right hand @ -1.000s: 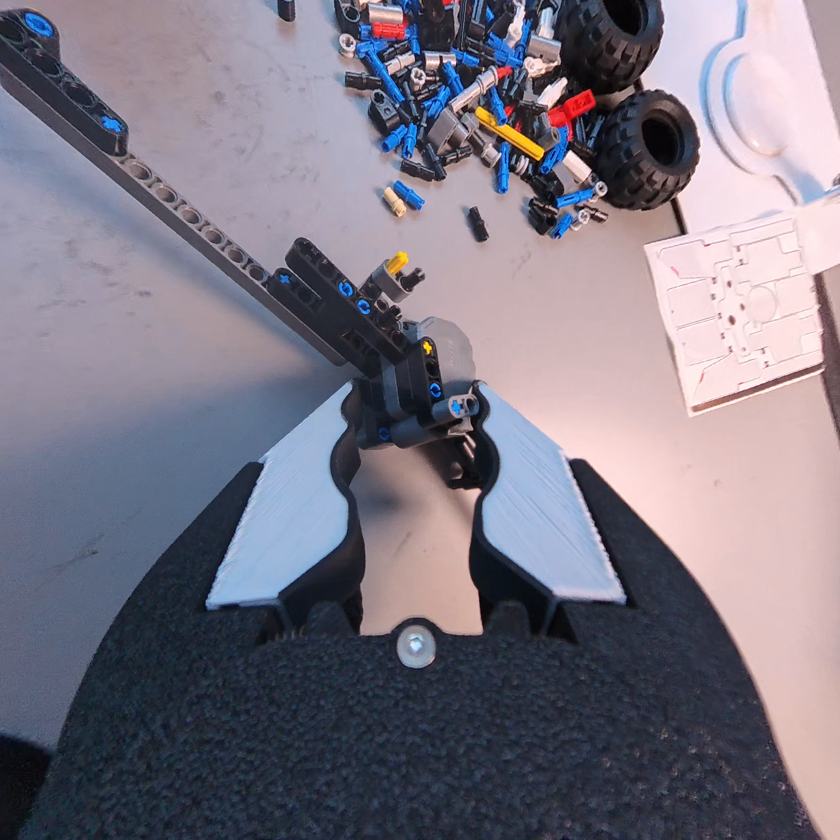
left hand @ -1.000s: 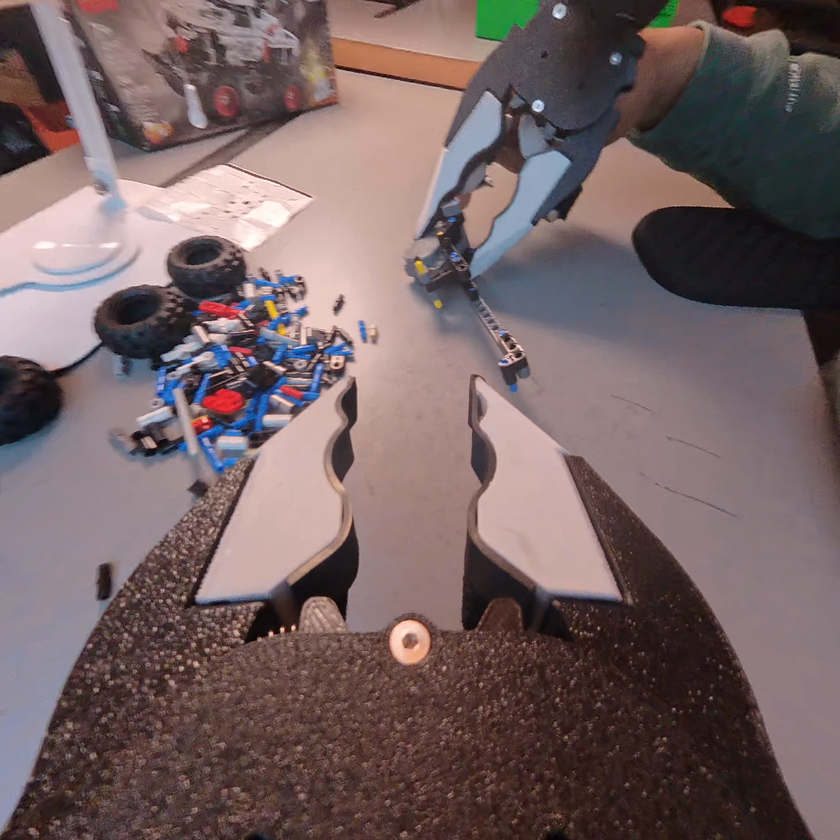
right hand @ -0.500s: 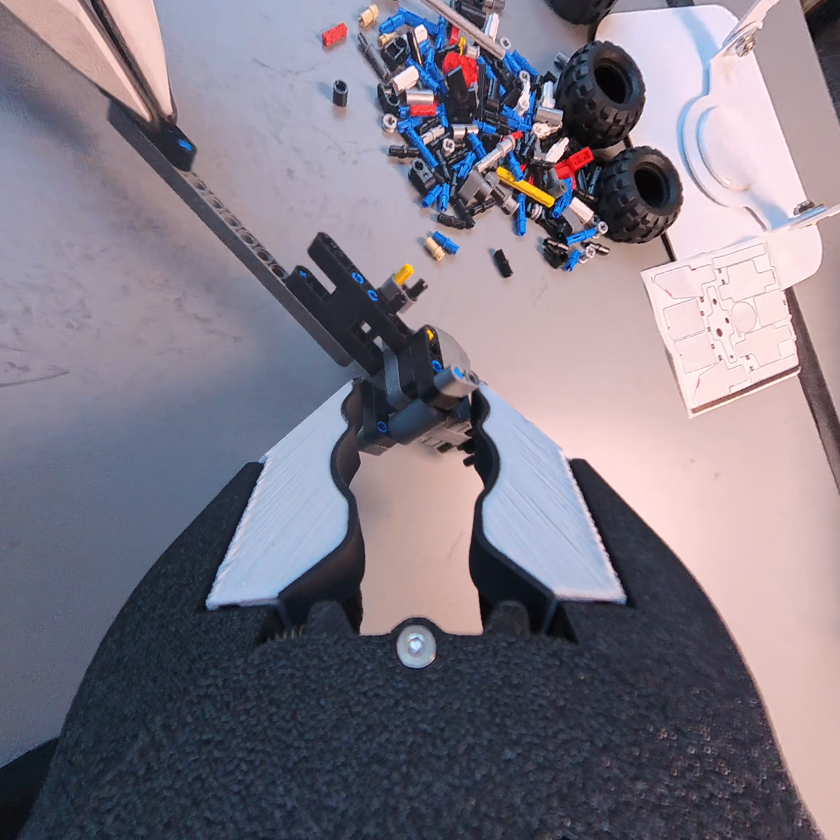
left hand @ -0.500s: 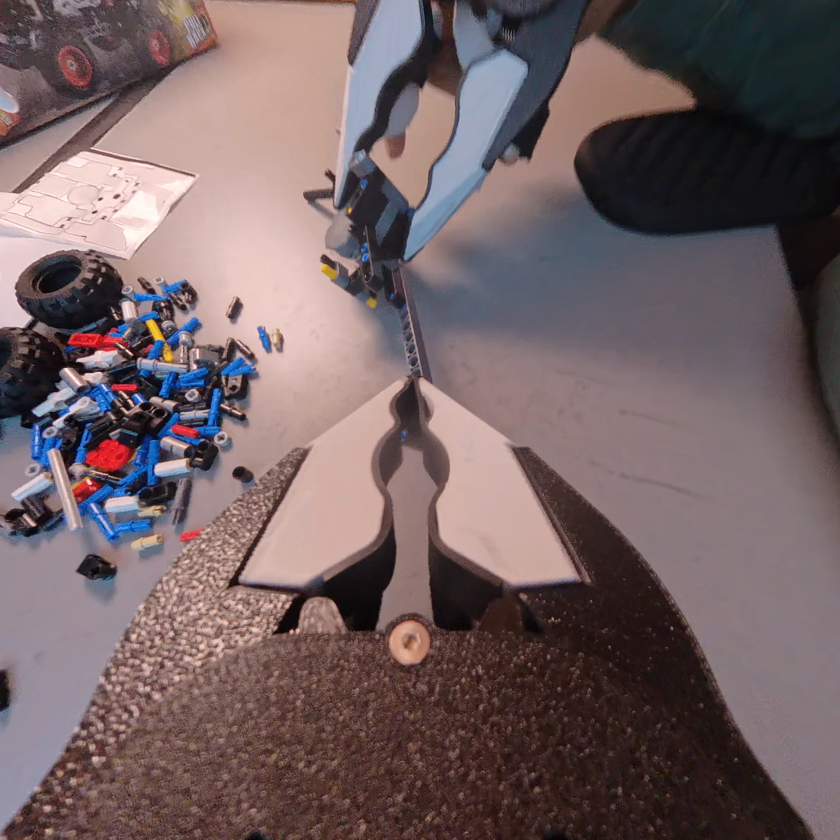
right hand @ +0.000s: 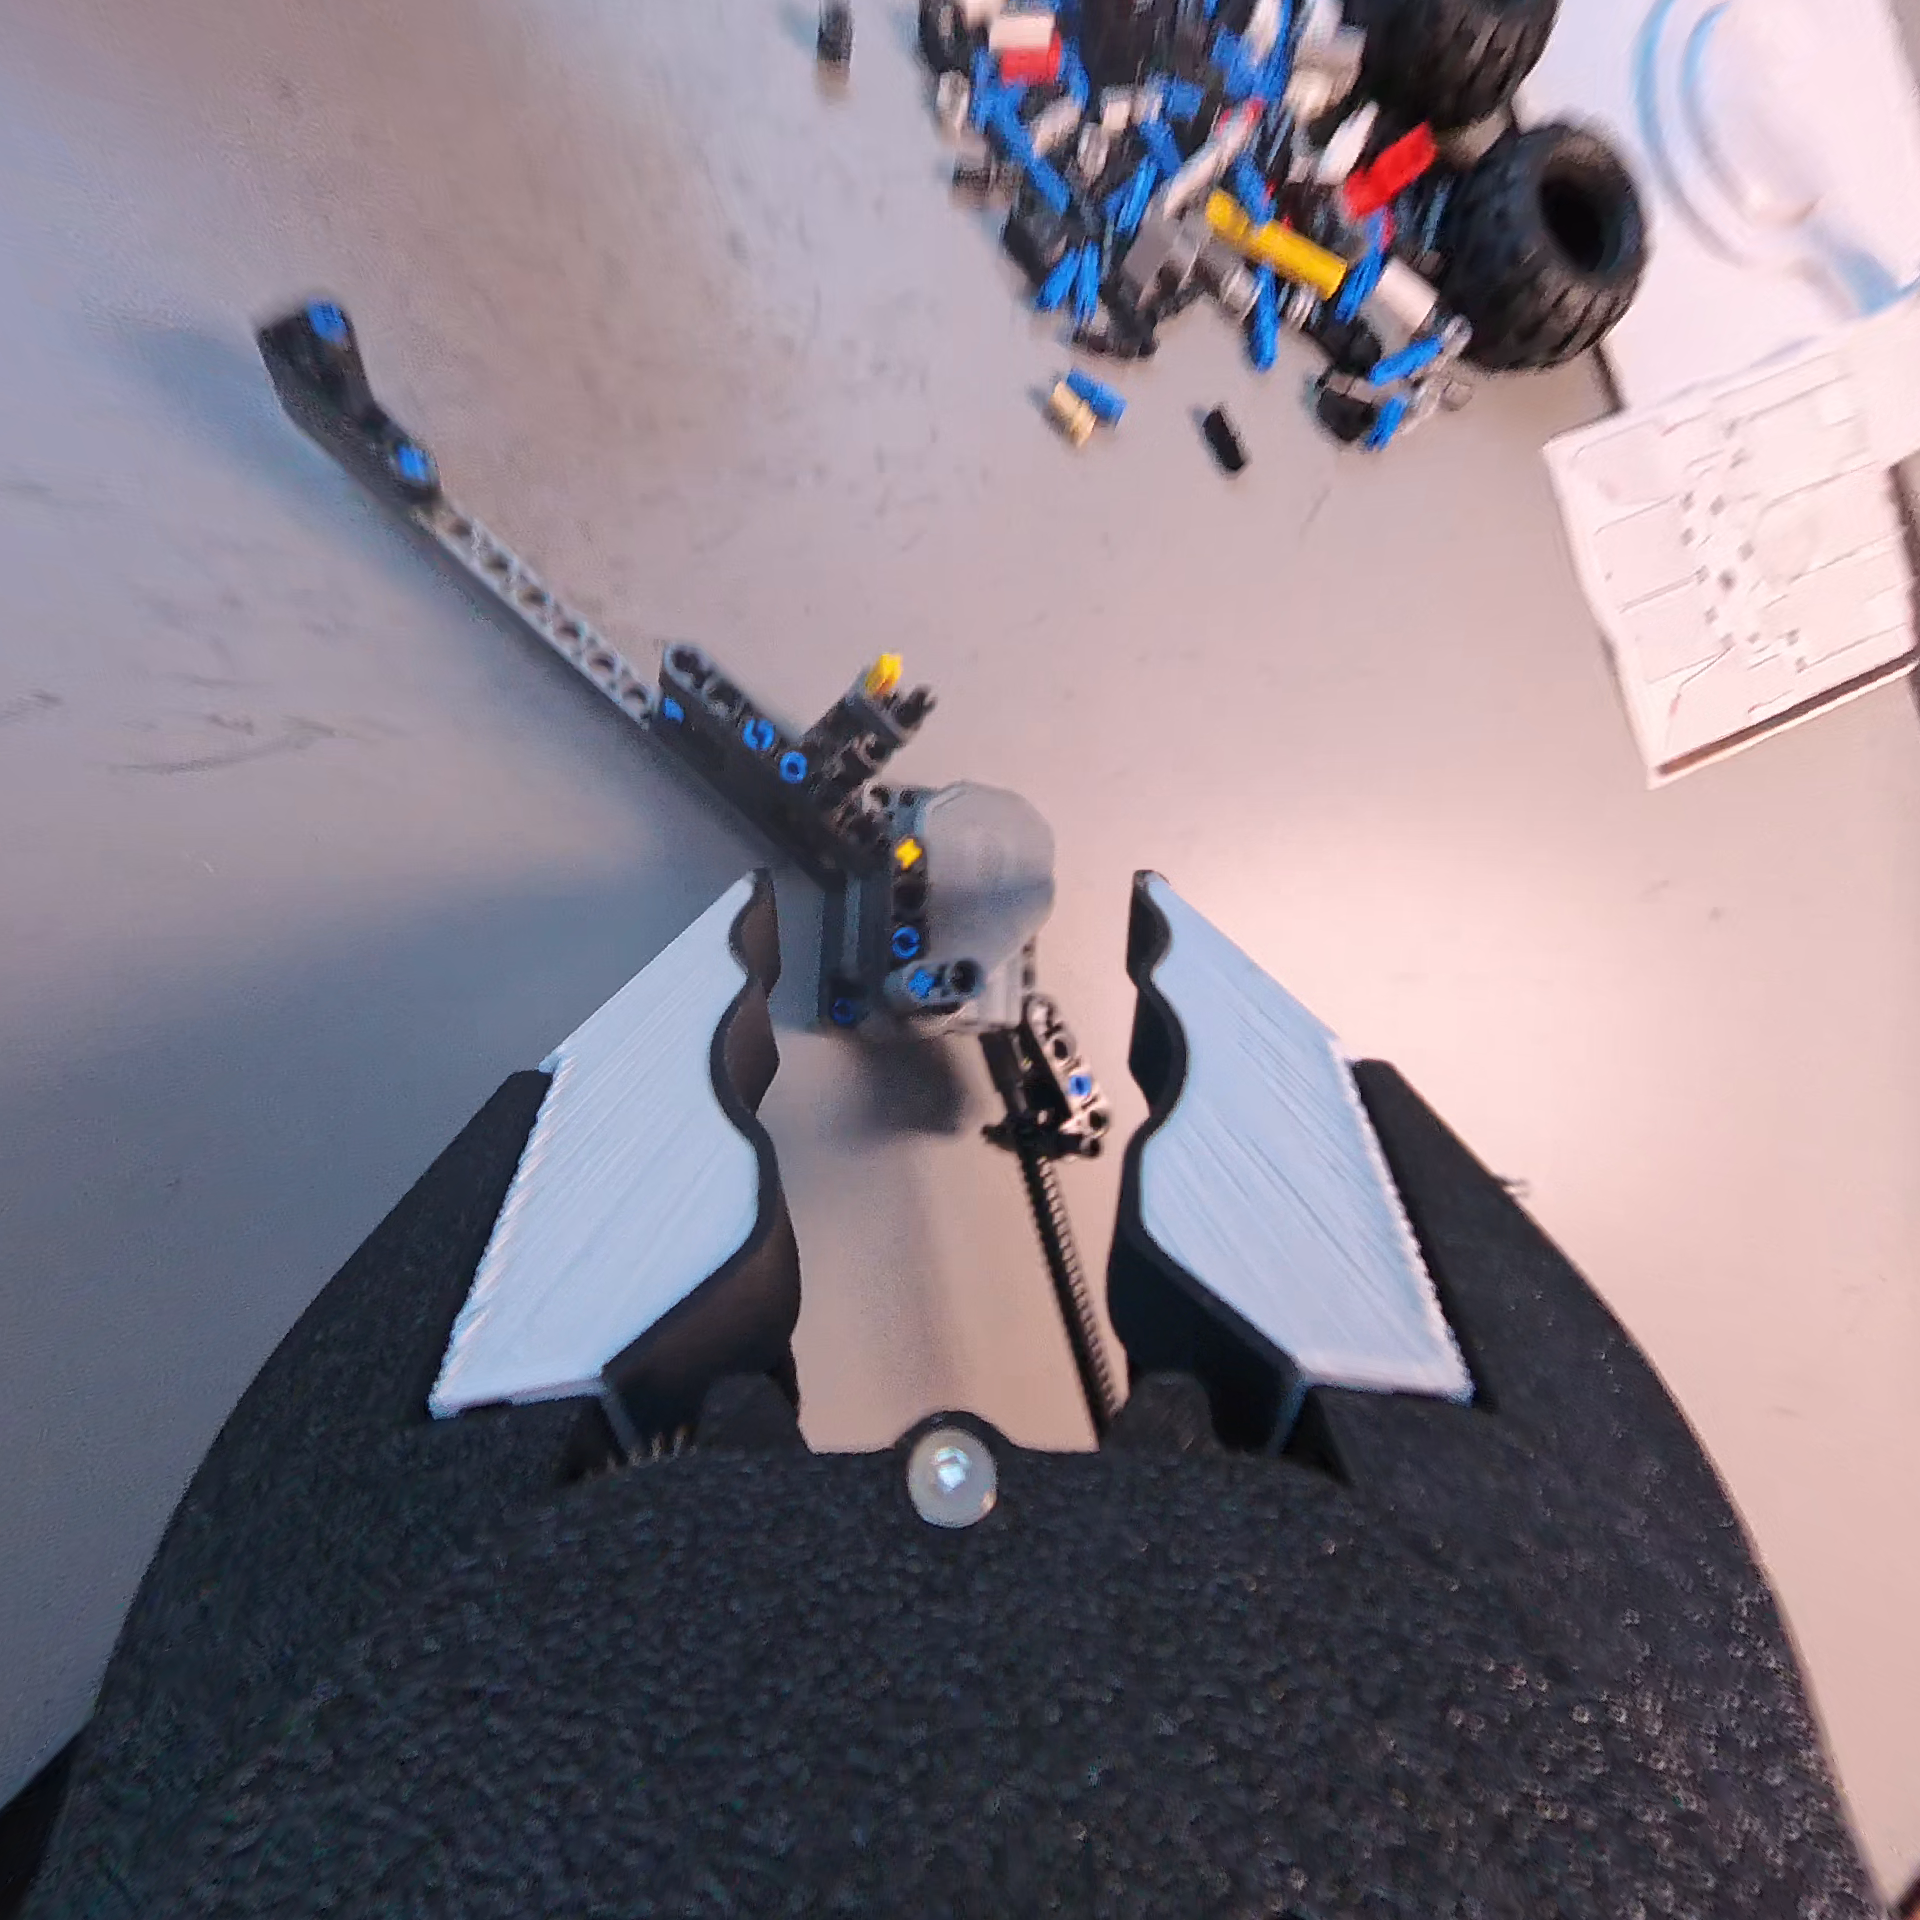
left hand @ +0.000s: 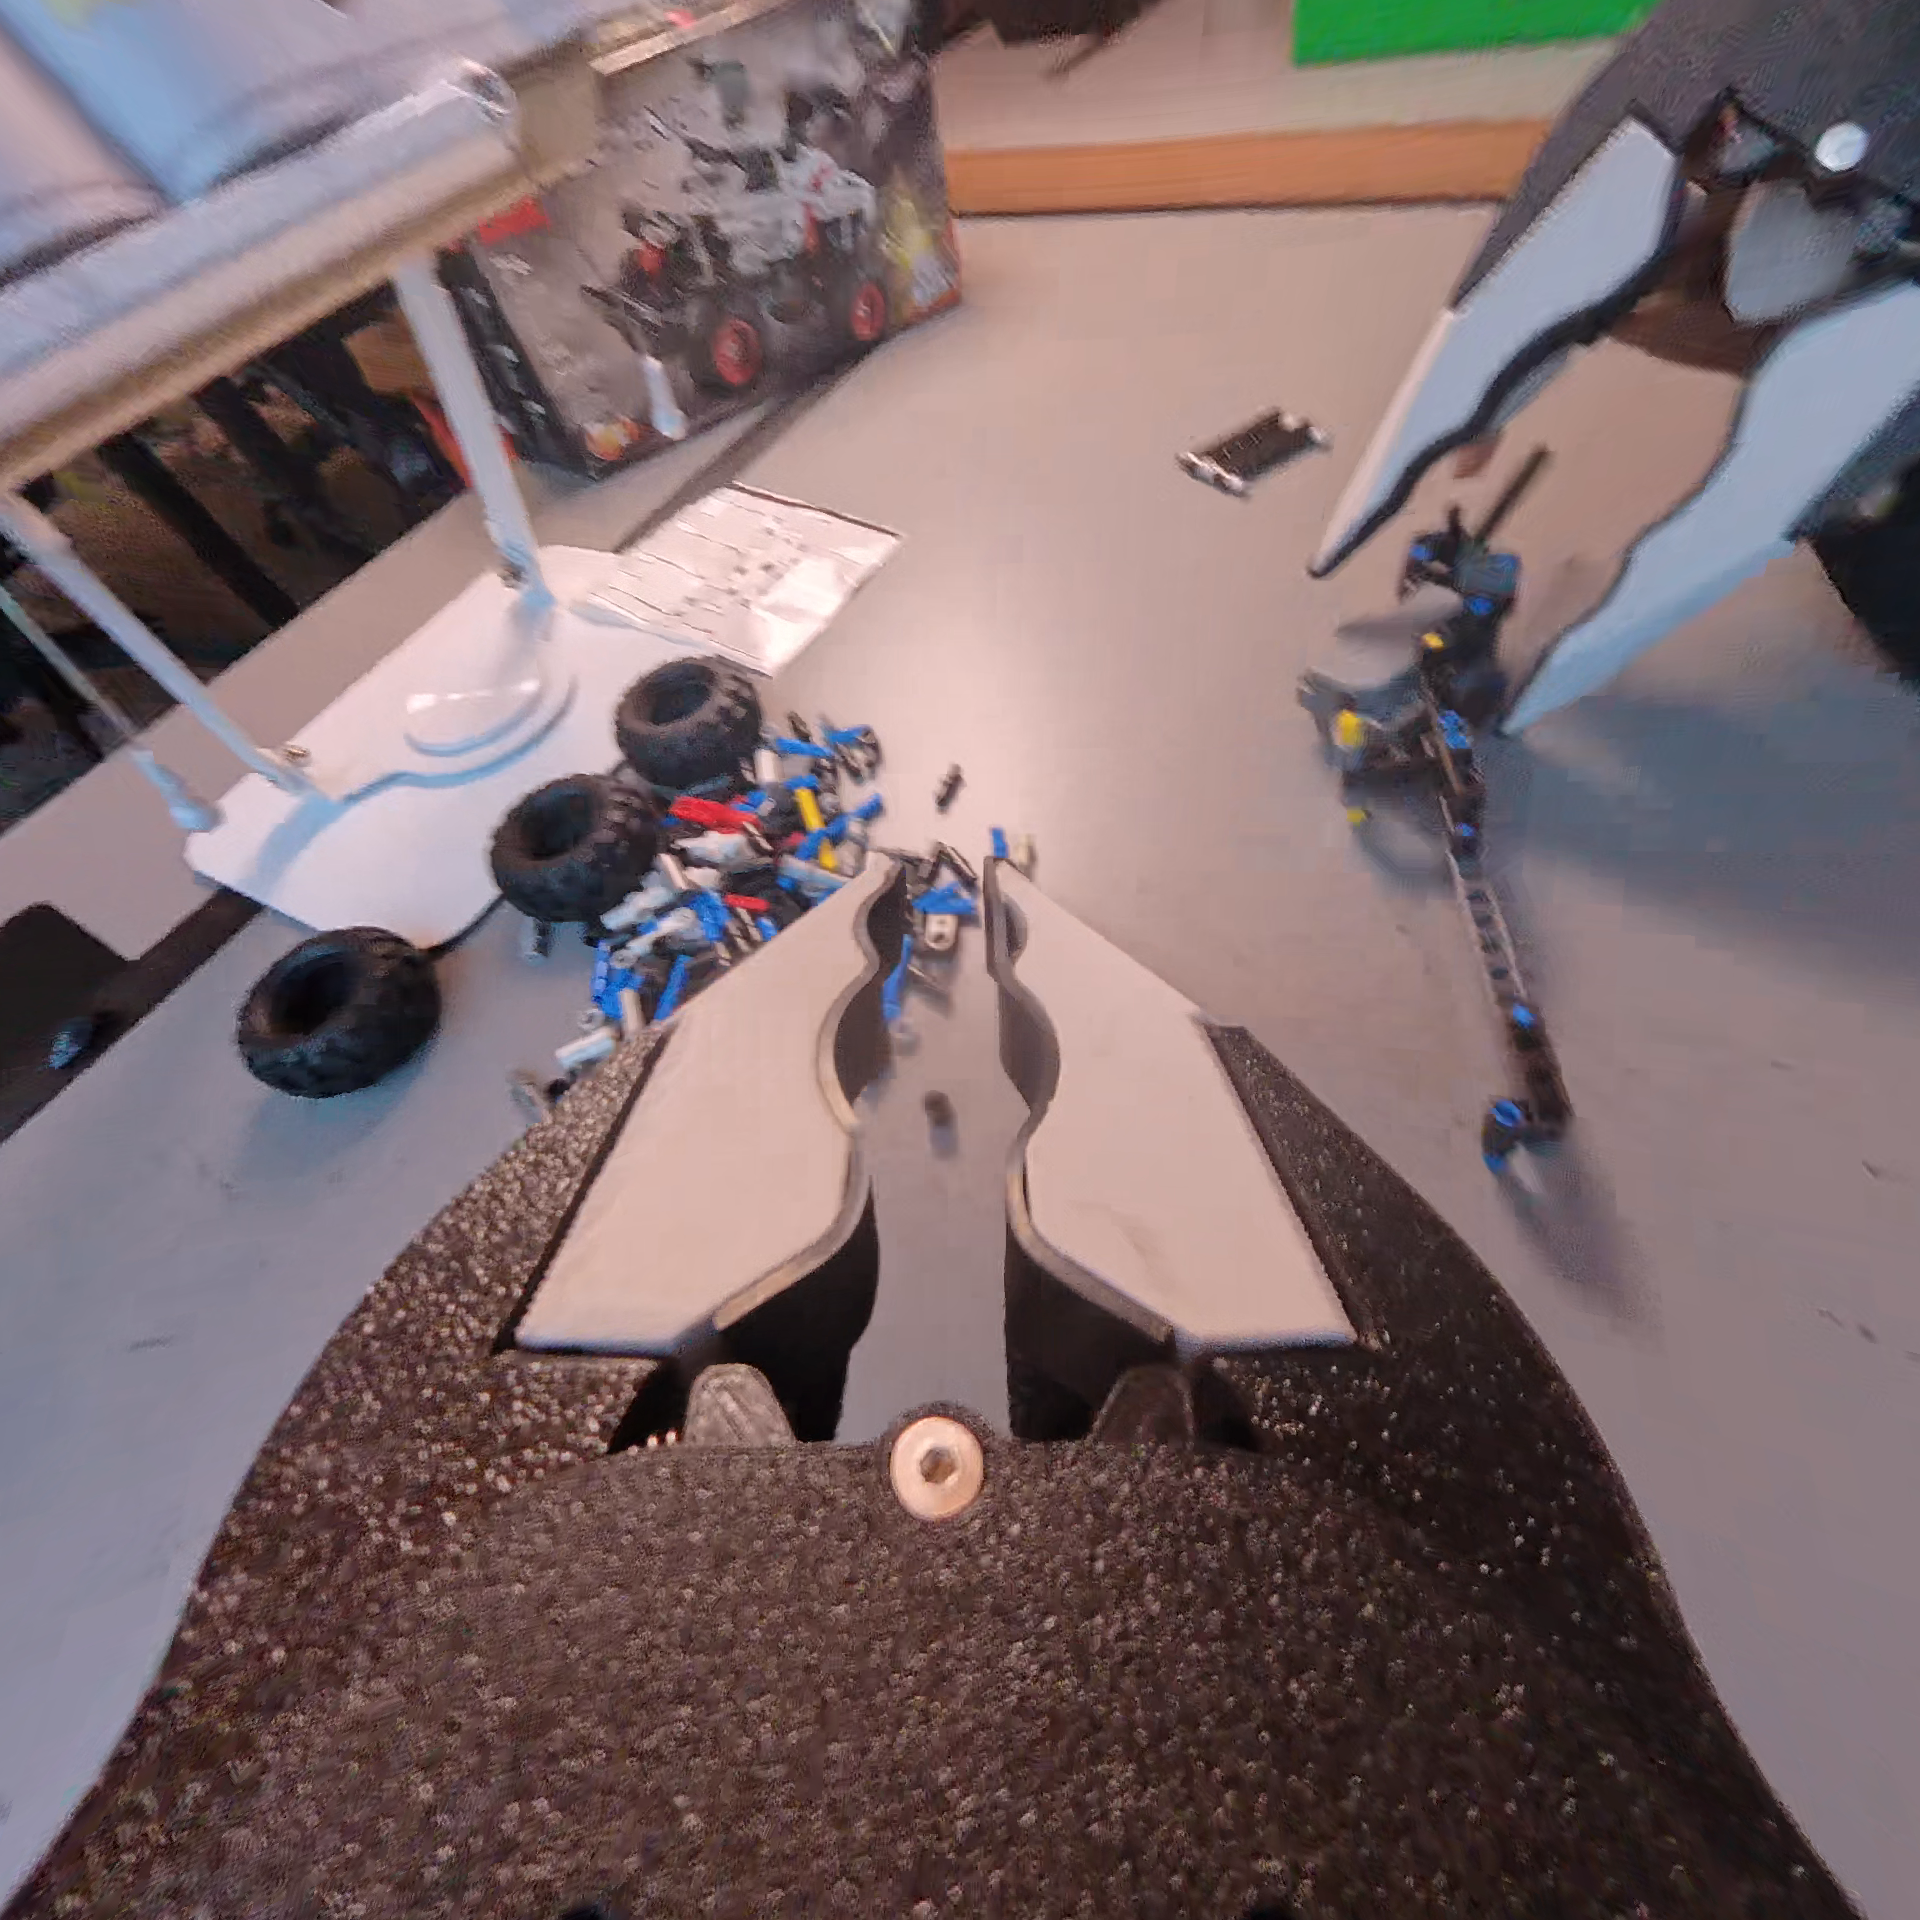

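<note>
Left wrist view: a grey tabletop (left hand: 1143, 436) runs ahead to a wooden edge, with a green panel (left hand: 1455, 26) behind it. The left tongs (left hand: 940, 883) stand a little apart and grip nothing; their tips hang over the near edge of a pile of small parts (left hand: 769, 883), blue, black, grey, red and yellow. Three black tyres (left hand: 571, 847) lie left of the pile. Farther left sits a white stand base (left hand: 416, 769) with slanted white rods, then a paper sheet (left hand: 748, 577) and a toy-truck box (left hand: 748, 260). To the right of these tongs lies a built assembly (left hand: 1423, 707) with a long black beam (left hand: 1496, 956) reaching back toward the camera. The right tongs (left hand: 1413, 644) hang over it, spread wide. A small dark part (left hand: 1252, 449) lies alone beyond.

Right wrist view: the same grey tabletop (right hand: 416, 156), scuffed, fills the frame; no room shows. The right tongs (right hand: 951, 883) are released, fingers well apart, with the assembly (right hand: 935, 894) lying between the tips, touching neither as far as the blur allows. Its beam (right hand: 520, 592) runs up-left. A black toothed rod (right hand: 1070, 1247), unseen in the other view, lies between the fingers. The pile (right hand: 1174, 208), a tyre (right hand: 1548, 239) and the sheet (right hand: 1745, 561) lie ahead to the right.
</note>
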{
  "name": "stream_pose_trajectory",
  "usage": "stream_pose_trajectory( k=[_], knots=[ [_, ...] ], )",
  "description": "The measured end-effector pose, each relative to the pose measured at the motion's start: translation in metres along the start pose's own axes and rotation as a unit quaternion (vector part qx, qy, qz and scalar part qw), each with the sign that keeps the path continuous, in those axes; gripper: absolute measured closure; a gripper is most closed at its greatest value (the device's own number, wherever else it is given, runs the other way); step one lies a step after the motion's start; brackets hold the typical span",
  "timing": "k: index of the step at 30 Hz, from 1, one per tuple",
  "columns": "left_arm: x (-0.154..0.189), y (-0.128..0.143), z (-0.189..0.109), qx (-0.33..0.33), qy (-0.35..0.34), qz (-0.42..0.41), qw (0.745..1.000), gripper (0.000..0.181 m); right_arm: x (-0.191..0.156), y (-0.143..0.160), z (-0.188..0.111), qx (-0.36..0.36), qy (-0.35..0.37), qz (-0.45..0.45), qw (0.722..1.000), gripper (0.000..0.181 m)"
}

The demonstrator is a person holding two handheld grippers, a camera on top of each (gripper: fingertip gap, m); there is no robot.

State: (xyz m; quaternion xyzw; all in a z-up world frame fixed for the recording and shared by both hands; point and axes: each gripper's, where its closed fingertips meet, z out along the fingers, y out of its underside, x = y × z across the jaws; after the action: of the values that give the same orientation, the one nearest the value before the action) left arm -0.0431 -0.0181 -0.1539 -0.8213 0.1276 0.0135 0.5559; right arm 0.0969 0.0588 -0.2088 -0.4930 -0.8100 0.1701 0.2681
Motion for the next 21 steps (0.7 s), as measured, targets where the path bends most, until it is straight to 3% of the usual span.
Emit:
stream_pose_trajectory(
  k=[5, 9, 12, 15, 21],
  knots=[
    [-0.096, -0.047, -0.008, 0.093, -0.105, -0.078, 0.987, 0.143, 0.032, -0.068, -0.046, 0.207, 0.040, 0.027, 0.977, 0.113],
    [-0.167, -0.069, -0.003, 0.139, -0.168, -0.136, 0.966, 0.120, 0.068, -0.098, -0.069, 0.312, 0.084, 0.065, 0.944, 0.113],
    [-0.209, -0.082, 0.005, 0.167, -0.212, -0.161, 0.949, 0.109, 0.096, -0.110, -0.066, 0.342, 0.102, 0.087, 0.930, 0.113],
    [-0.244, -0.090, 0.013, 0.170, -0.279, -0.136, 0.935, 0.099, 0.123, -0.123, -0.058, 0.353, 0.114, 0.104, 0.923, 0.113],
    [-0.263, -0.099, 0.036, 0.168, -0.331, -0.078, 0.925, 0.093, 0.162, -0.145, -0.043, 0.374, 0.134, 0.110, 0.911, 0.116]
  ],
)
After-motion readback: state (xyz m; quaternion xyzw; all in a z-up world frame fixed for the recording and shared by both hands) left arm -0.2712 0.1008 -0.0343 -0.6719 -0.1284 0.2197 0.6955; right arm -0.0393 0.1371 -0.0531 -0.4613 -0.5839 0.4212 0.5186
